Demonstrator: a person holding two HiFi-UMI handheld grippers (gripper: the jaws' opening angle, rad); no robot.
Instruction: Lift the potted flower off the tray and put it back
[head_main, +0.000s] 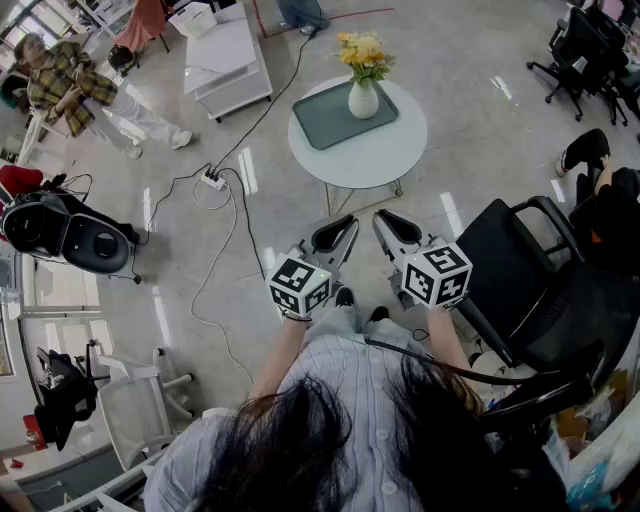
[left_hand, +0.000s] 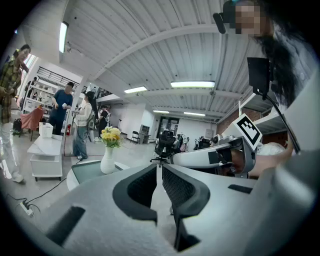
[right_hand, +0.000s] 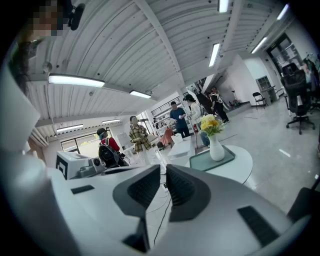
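Observation:
The potted flower is a white vase with yellow blooms. It stands upright on a grey-green tray on a round white table. My left gripper and right gripper hover side by side over the floor, short of the table's near edge, both shut with nothing between the jaws. In the left gripper view the shut jaws point past the flower and tray, which lie to the left. The right gripper view shows its shut jaws, with the flower on the tray to the right.
A black office chair stands close on my right. A power strip with cables lies on the floor left of the table. Behind are a white low cabinet, a seated person and a black chair at left.

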